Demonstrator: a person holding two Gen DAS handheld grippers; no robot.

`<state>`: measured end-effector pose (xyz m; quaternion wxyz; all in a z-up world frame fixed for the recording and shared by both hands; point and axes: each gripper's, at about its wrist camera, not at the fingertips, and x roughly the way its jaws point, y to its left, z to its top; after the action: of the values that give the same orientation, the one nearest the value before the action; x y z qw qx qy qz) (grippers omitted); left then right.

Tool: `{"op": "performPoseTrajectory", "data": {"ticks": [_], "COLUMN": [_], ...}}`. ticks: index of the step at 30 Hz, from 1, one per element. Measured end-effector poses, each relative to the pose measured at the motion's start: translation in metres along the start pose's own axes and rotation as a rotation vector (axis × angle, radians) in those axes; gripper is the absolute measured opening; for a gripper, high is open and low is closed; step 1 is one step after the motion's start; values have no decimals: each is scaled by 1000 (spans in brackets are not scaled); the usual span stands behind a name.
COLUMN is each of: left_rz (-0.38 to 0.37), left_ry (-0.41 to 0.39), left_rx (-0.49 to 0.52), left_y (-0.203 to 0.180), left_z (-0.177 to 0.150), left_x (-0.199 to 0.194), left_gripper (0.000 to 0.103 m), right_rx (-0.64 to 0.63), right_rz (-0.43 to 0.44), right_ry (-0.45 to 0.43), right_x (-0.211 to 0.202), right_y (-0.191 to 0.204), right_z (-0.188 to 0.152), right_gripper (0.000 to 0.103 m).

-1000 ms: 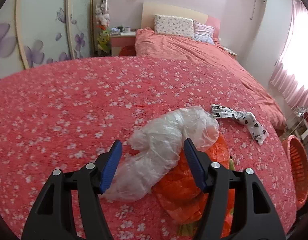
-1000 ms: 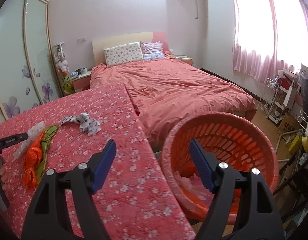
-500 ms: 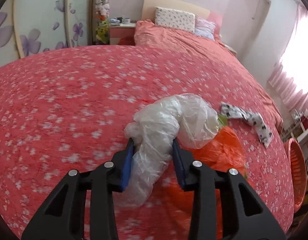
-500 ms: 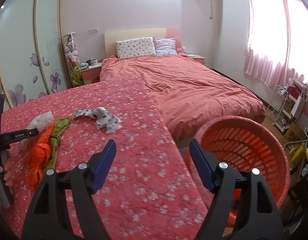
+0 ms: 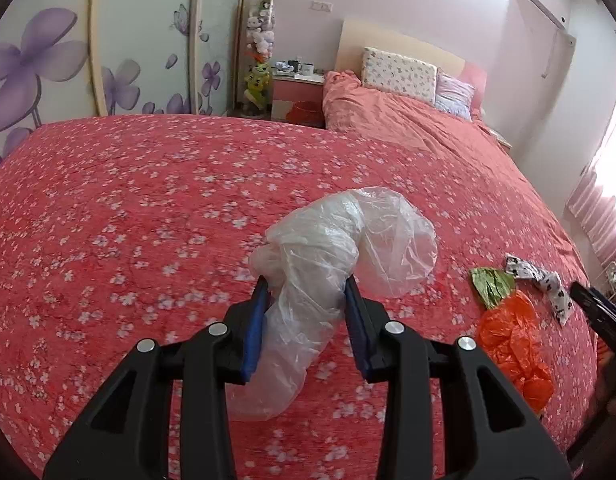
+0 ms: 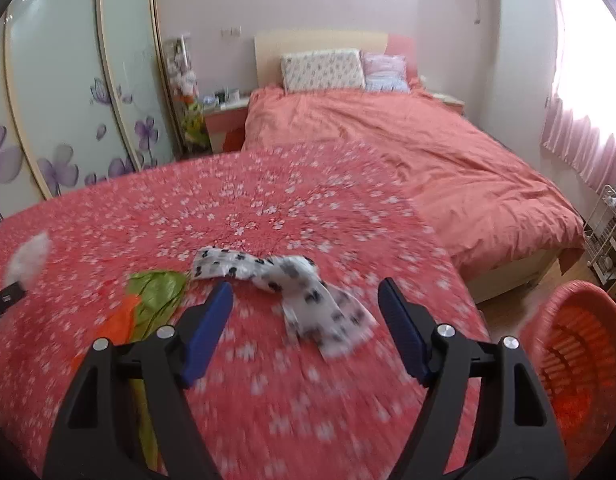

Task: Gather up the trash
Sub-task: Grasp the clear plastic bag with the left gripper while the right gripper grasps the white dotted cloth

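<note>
So the left gripper [image 5: 306,292] is clamped on the clear plastic bag [image 5: 339,256], lifted off the flowered red cloth [image 5: 148,208], with a loose tail hanging below the pads. I'd keep that squeeze firm and carry it right toward the orange basket [image 6: 579,360] on the floor past the near right corner. The right gripper [image 6: 306,312] is wide open, nothing in it, with the black-and-white spotted wrapper [image 6: 292,284] between its fingers. The orange and green bags [image 5: 507,320] sit just left of that.
</note>
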<state>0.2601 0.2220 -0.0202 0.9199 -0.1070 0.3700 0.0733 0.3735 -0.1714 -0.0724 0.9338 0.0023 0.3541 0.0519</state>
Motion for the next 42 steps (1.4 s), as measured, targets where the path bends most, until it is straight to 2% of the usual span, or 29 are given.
{"op": "performPoseTrajectory", "data": {"ticks": [5,7,9,10,12,14,23,30,42], "left_rz": [-1,-1,-5,-4,-5,-13,-59,-114,-228], "left_ry": [-5,-2,2,3,4,2,-19,-31,-30], "left_rx": [-5,-5,-4,-3,1,4,52,122,215], "left_y": [4,4,3,1,-3,-6,-42,-82,-149], "left_z": [0,-1,-2,-2,-2,-2,-7,-14,-37], "left_x": [-1,-1,0,-1,-1,-3,-25,-45,-66], "left_gripper": [37,37,37,37,37,37,37,37,37], "right_rx": [-10,-24,-47,-62,-73,-76,37,66,146], "right_rz": [-2,-5,-7,-10,-7,-10,2,-8,-100], "right_ry": [98,133,160,159,152,142,46,-45,-184], "right_x": [38,47,51,49,43,34,-32,-89,-163], "right_y": [6,9,11,12,12,9,-29,-53,-91], "right_z": [11,11,7,5,1,-5,-20,-36,-69], "right_gripper": [69,61,42,38,21,16,13,13,13]}}
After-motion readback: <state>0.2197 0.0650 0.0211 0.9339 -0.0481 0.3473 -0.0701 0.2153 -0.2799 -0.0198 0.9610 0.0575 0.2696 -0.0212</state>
